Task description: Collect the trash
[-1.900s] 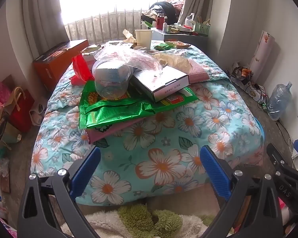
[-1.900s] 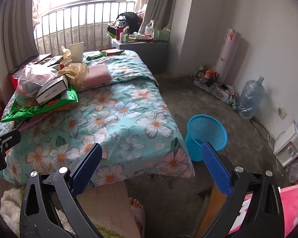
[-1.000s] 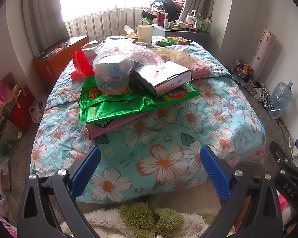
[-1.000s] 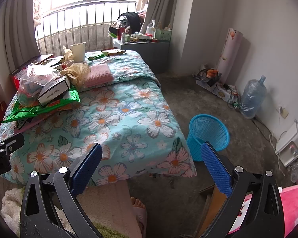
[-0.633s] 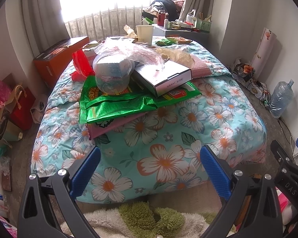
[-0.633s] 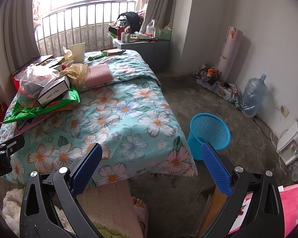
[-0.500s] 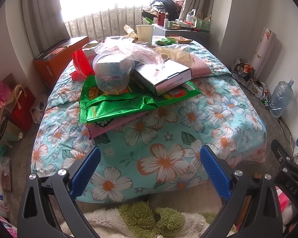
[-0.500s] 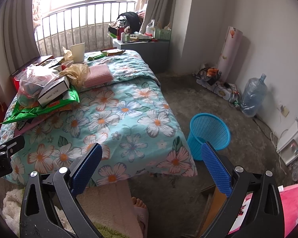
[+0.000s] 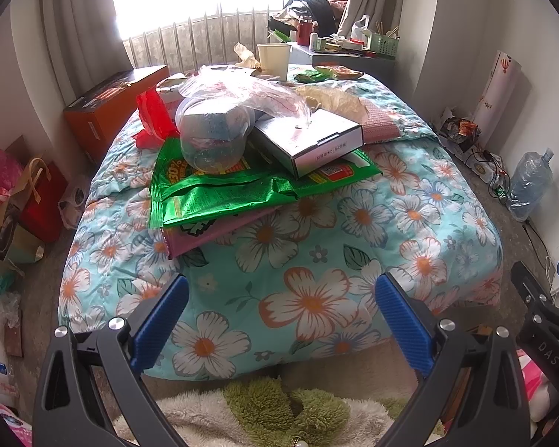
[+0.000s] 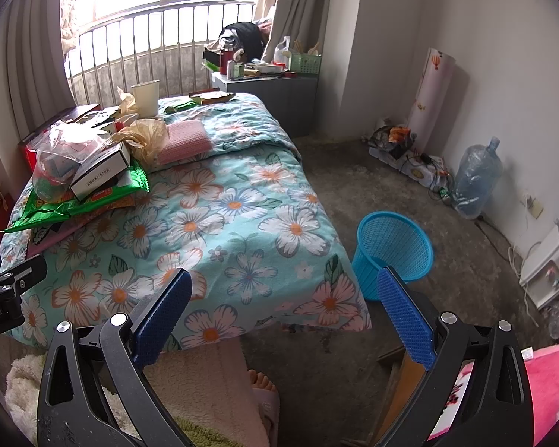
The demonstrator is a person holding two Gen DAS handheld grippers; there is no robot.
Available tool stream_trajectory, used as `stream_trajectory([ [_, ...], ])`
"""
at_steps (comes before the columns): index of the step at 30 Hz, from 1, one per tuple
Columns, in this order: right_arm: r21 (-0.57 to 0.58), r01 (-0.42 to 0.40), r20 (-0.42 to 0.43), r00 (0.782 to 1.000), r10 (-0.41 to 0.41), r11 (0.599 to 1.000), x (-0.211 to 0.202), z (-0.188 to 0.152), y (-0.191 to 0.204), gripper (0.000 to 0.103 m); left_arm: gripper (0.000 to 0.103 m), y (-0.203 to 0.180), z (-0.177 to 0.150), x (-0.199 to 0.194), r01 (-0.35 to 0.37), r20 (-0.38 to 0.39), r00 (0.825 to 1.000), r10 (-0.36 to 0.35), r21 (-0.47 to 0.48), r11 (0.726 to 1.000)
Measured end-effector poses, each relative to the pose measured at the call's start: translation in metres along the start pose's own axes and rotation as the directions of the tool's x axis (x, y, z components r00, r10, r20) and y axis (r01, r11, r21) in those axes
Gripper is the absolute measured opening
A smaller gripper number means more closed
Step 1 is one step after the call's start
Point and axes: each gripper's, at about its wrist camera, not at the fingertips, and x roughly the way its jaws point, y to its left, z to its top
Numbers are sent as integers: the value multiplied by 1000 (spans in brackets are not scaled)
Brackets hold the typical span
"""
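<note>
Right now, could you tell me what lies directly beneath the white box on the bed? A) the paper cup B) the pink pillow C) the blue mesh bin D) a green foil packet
D: the white box rests on a green foil packet in the pile on the bed; the pink pillow and paper cup sit farther back, and the blue mesh bin stands on the floor.

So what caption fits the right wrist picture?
Open right claw facing a blue basket beside a trash-strewn floral bed.
</note>
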Motion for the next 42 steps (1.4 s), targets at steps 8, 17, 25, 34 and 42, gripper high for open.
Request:
stream_trajectory([
  [8, 3, -1, 1, 1000, 1, 1000, 3, 3, -2, 95, 98, 3, -3, 2, 4, -11, 1000, -4, 0, 1000],
  [17, 20, -24, 31, 999, 24, 1000, 6, 19, 5, 95, 97, 11, 13, 10, 34, 29, 999, -34, -6, 999],
  [25, 54, -114, 95, 990, 108, 992, 23, 52, 24, 95, 98, 47, 50, 2, 126, 200, 971, -133, 46, 991],
  [34, 122, -321, 75, 947, 313, 939, 61, 85, 38, 95, 90, 106, 127, 24, 389, 274, 892, -360, -57, 919],
  [42, 337, -603, 5, 769, 639, 723, 111, 113, 37, 95, 56, 113, 165, 89, 366, 86, 930, -358, -104, 925],
])
